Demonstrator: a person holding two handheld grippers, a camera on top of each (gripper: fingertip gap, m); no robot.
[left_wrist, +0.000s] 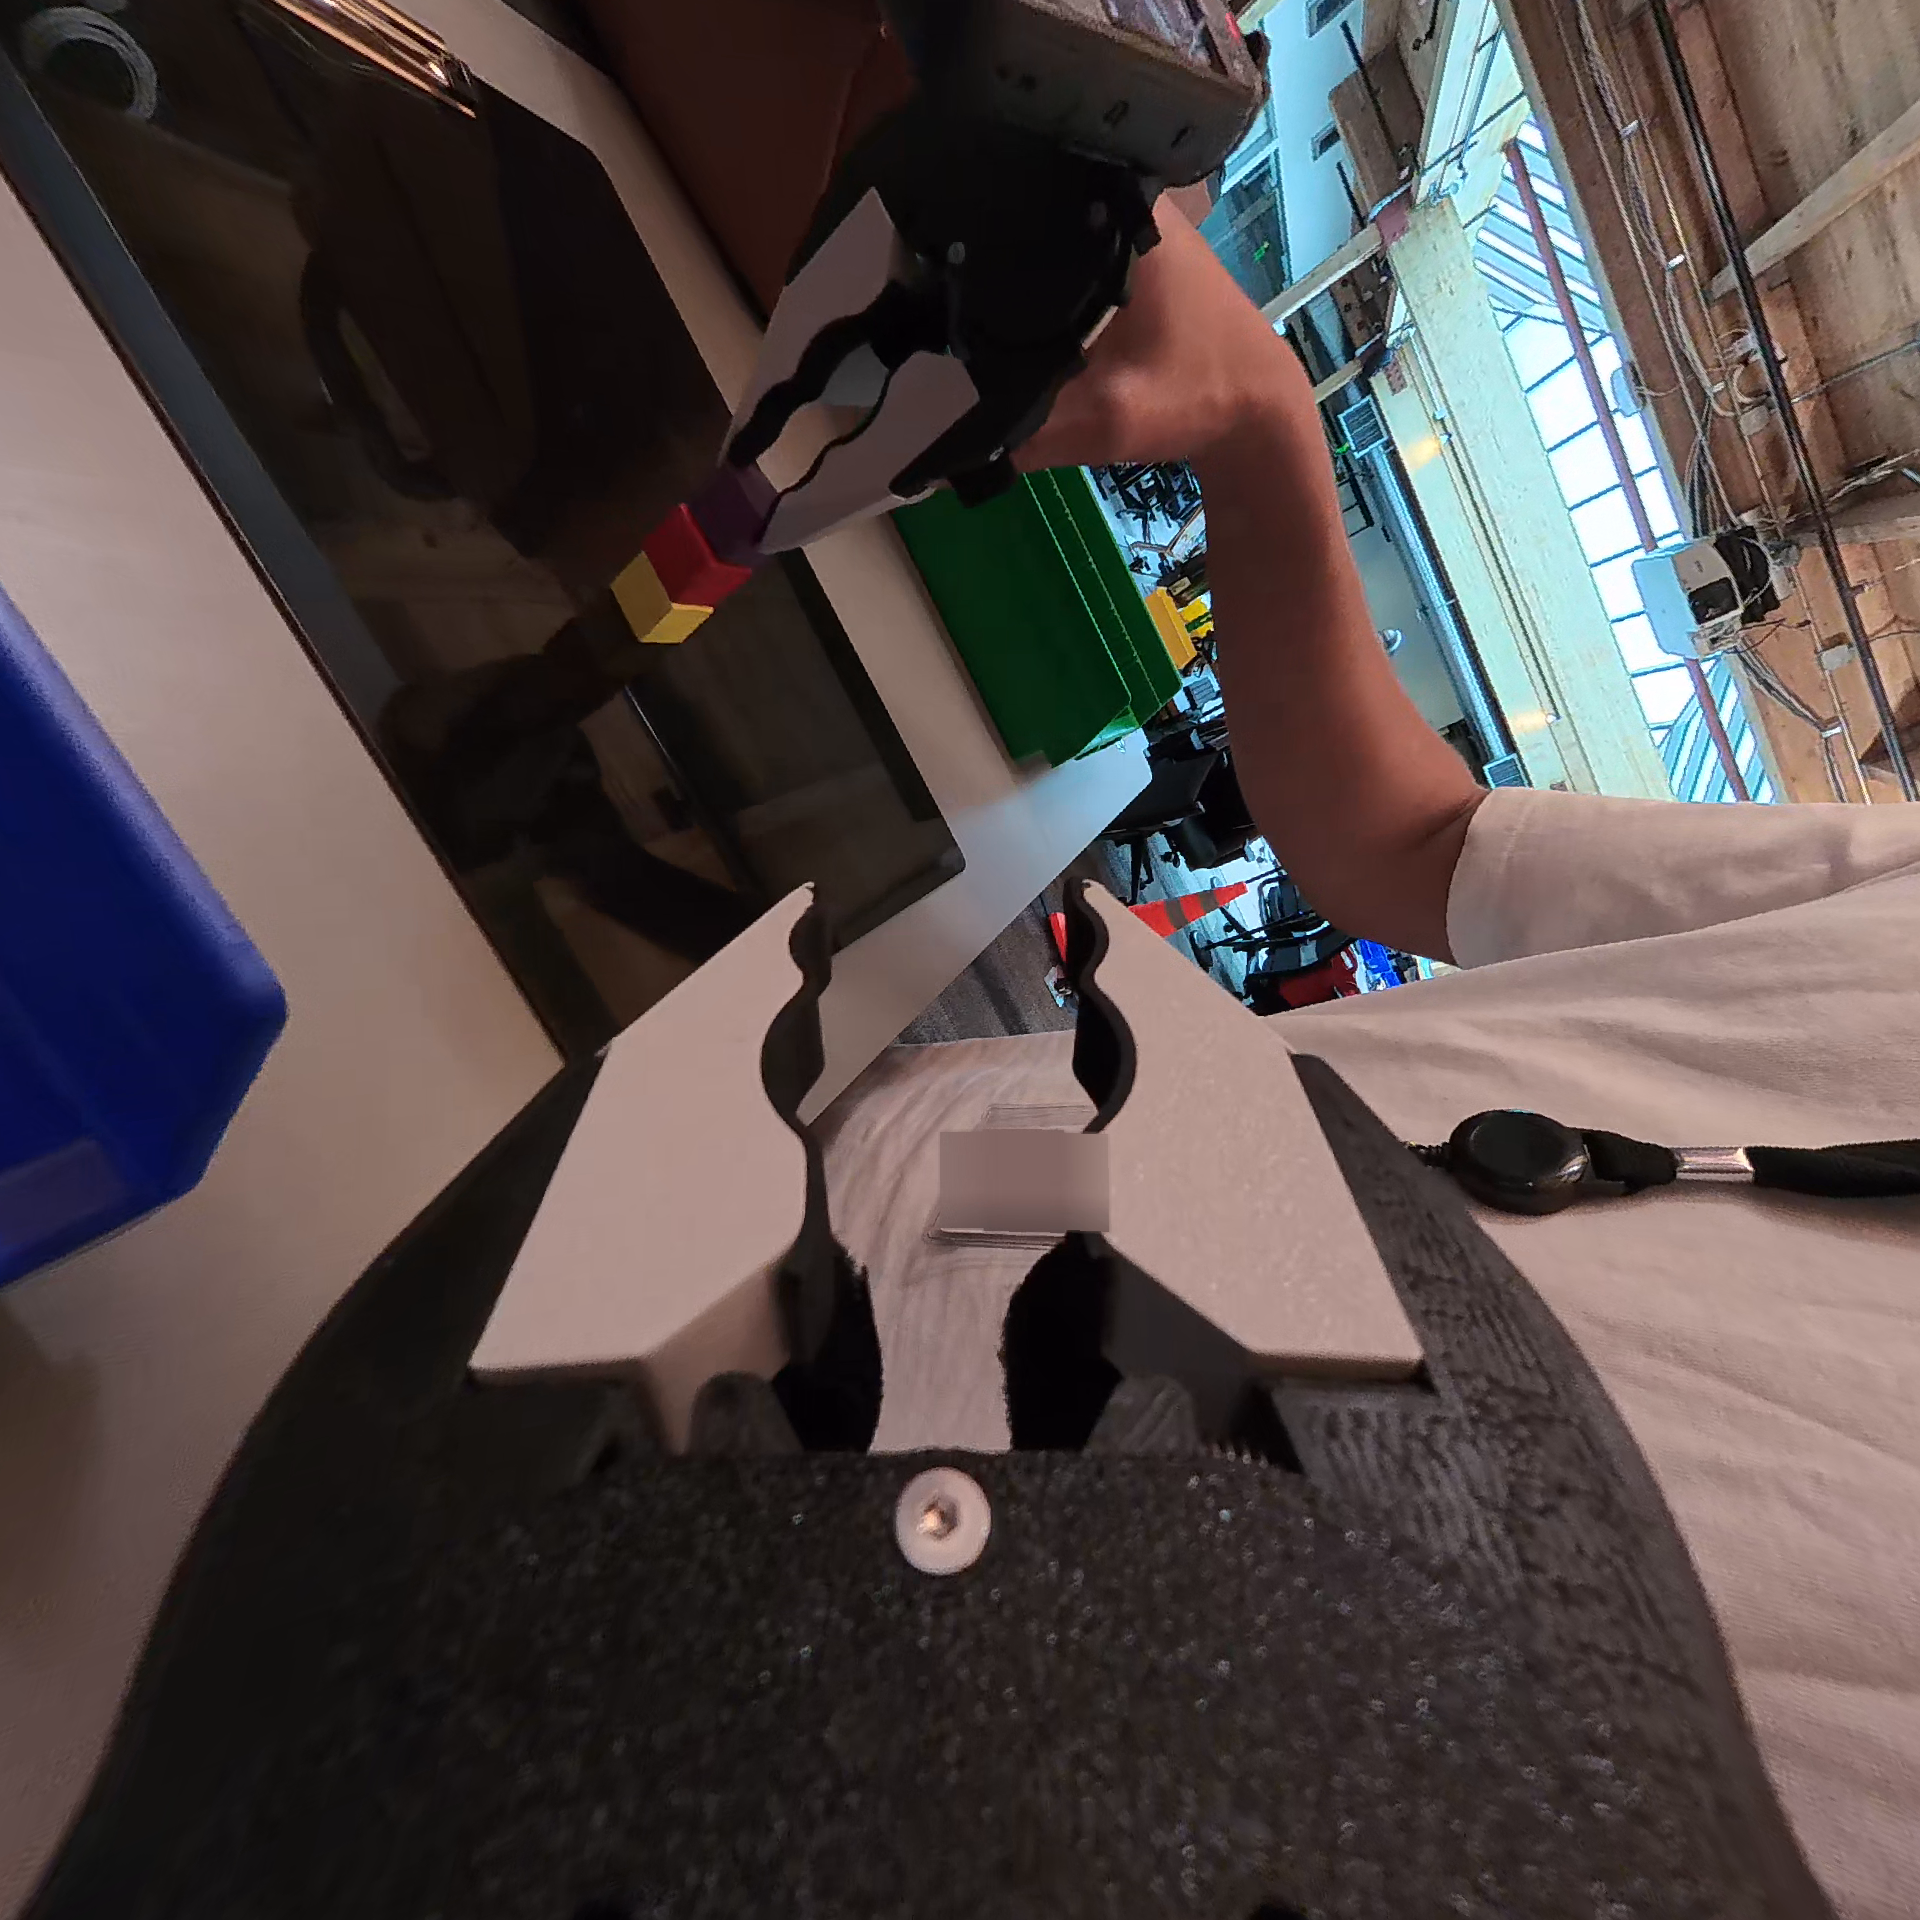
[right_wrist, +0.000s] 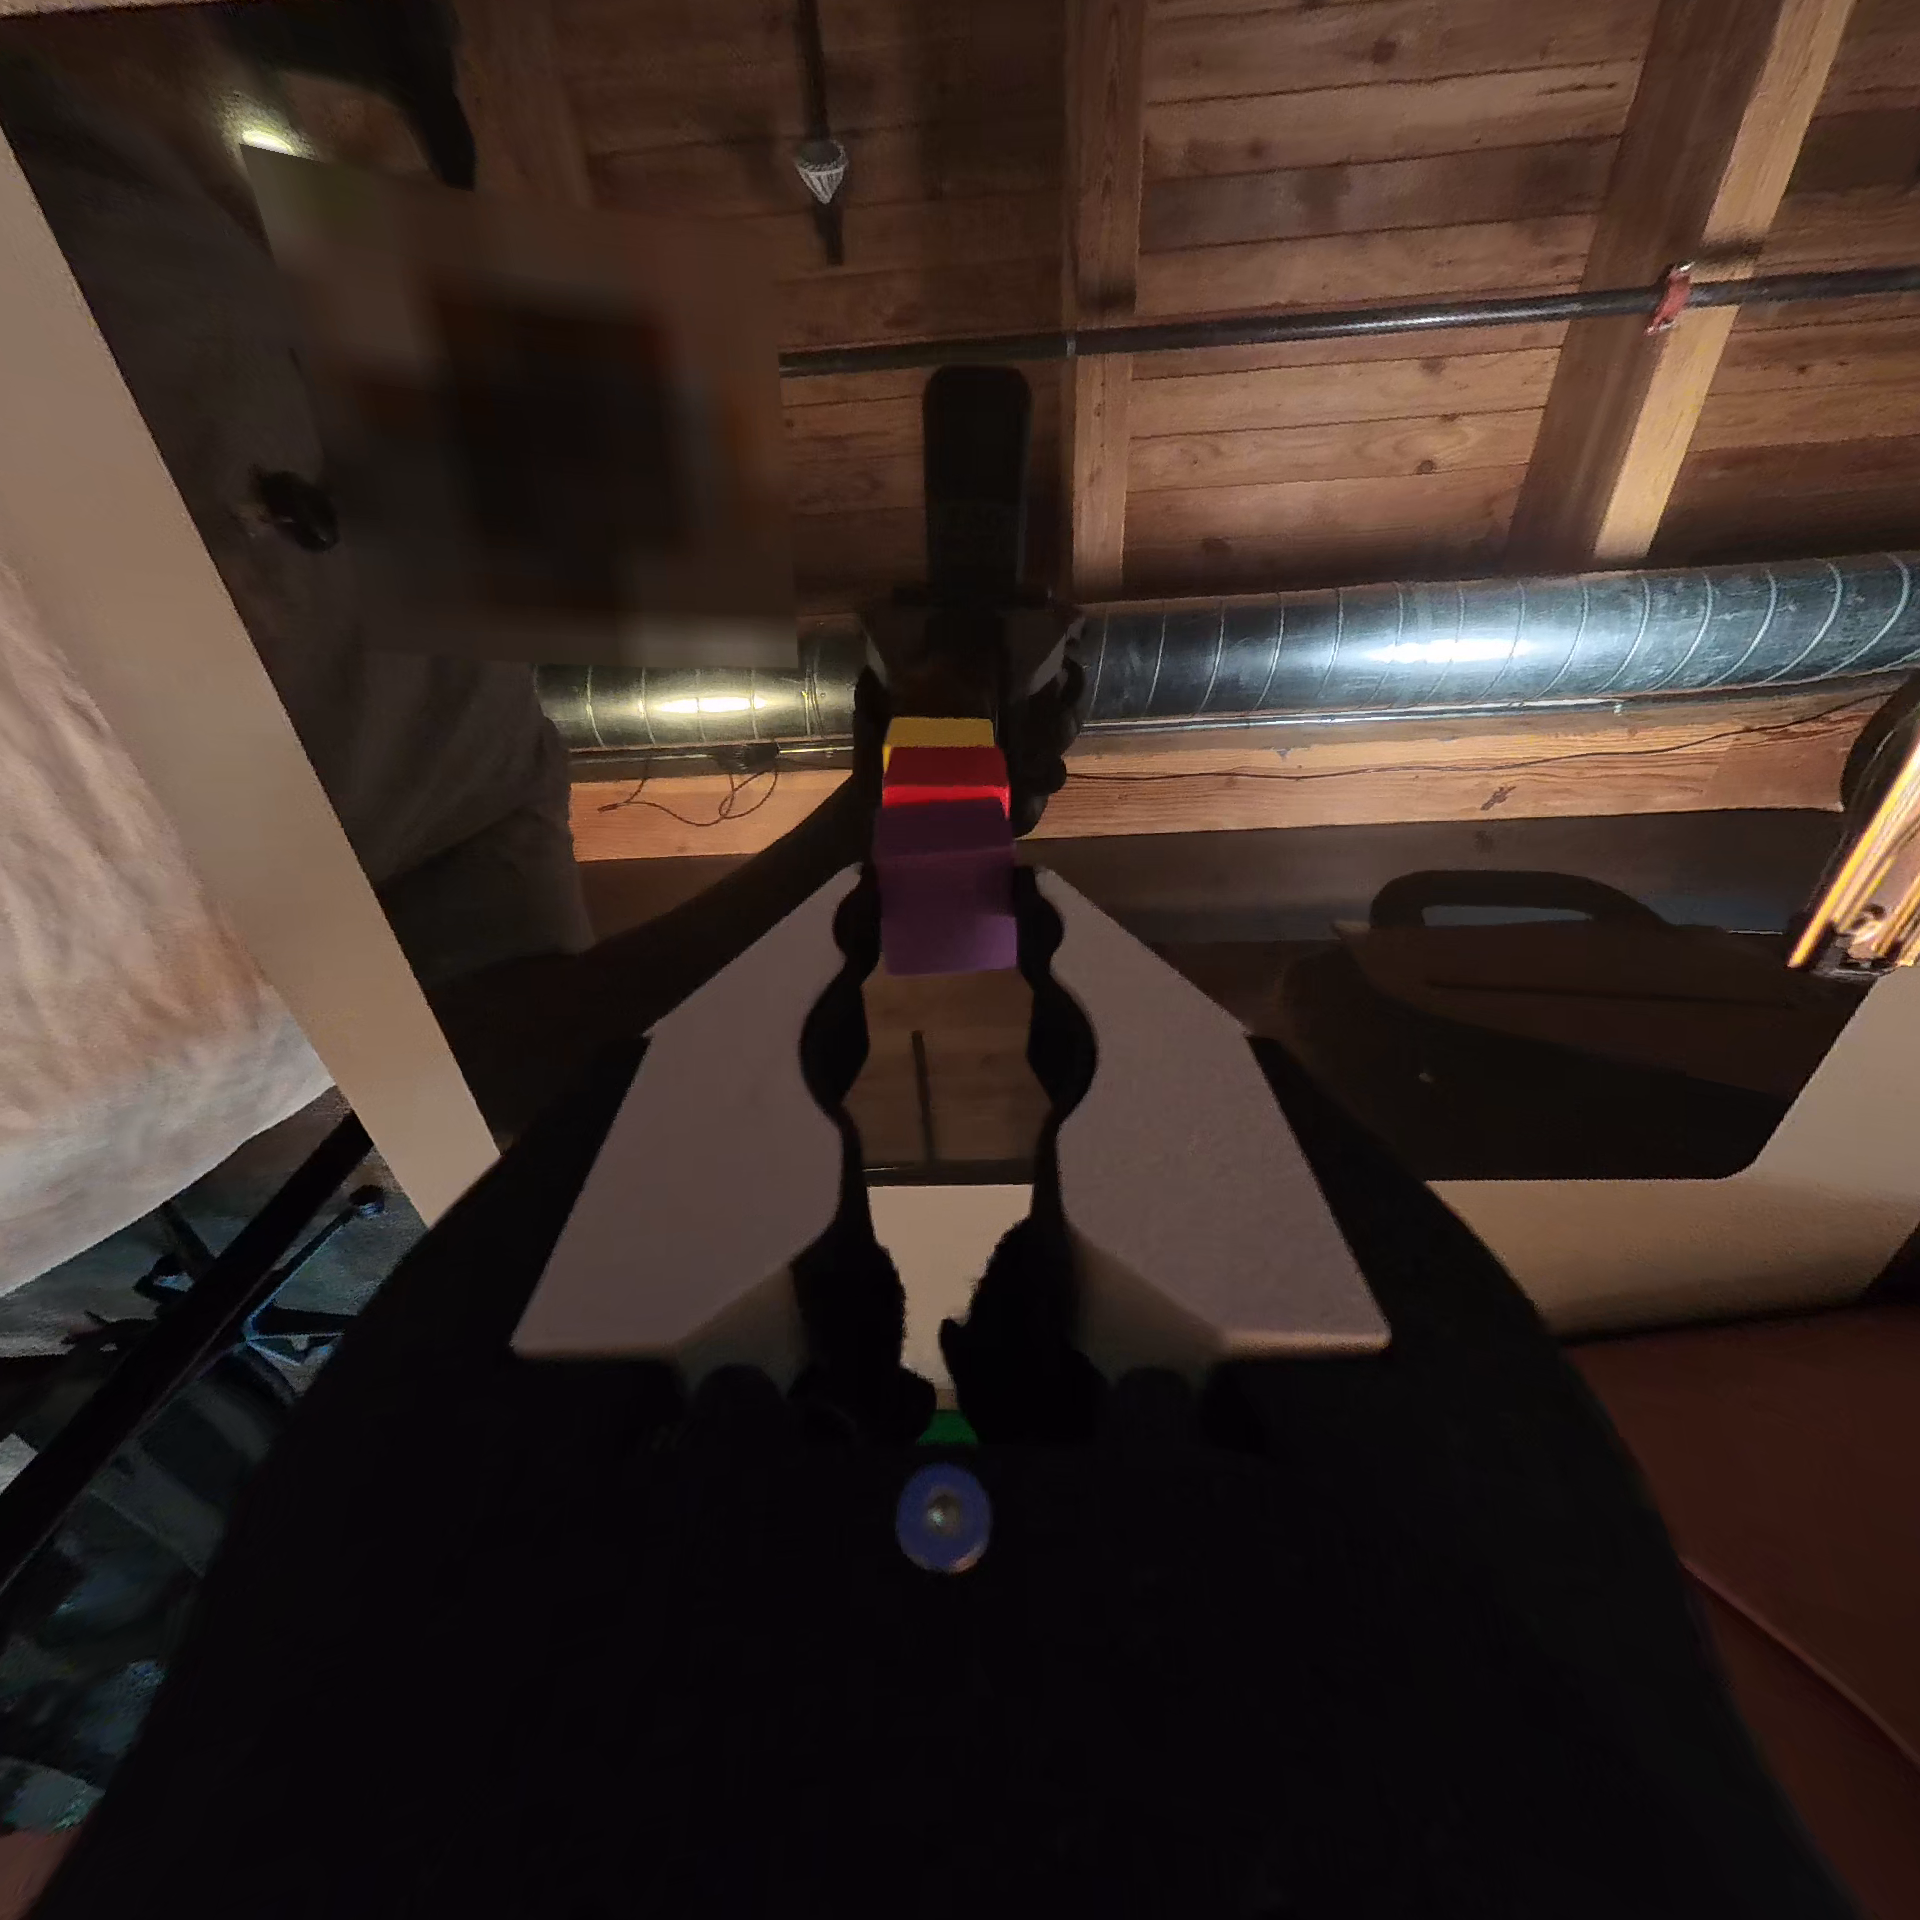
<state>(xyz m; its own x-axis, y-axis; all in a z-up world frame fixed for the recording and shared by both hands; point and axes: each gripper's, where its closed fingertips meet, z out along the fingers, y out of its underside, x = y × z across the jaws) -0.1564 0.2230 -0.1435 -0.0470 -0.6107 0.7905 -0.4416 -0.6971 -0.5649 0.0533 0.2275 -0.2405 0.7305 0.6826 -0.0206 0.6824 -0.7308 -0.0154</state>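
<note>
From the left wrist view I note a blue bin (left_wrist: 94, 935) at 9 o'clock on the white table (left_wrist: 343, 862). Next to it lies a dark glossy panel (left_wrist: 499, 520), running from 11 o'clock toward centre. My left gripper (left_wrist: 940, 914) sits at 6 o'clock with its fingers spread, holding nothing, pointing past the table edge toward a person's white shirt (left_wrist: 1558, 1299). On the panel at 12 o'clock I see a row of three cubes: yellow cube (left_wrist: 660, 603), red cube (left_wrist: 691, 551), purple cube (left_wrist: 732, 509). The right gripper (left_wrist: 769, 488) reaches the purple cube from 1 o'clock. A green bin (left_wrist: 1018, 613) lies beyond at 1 o'clock.

From the right wrist view, the right gripper (right_wrist: 940, 883) has its fingertips either side of the purple cube (right_wrist: 945, 904). I cannot tell whether they are touching it. The red cube (right_wrist: 943, 774) and yellow cube (right_wrist: 935, 730) line up behind it toward 12 o'clock.
</note>
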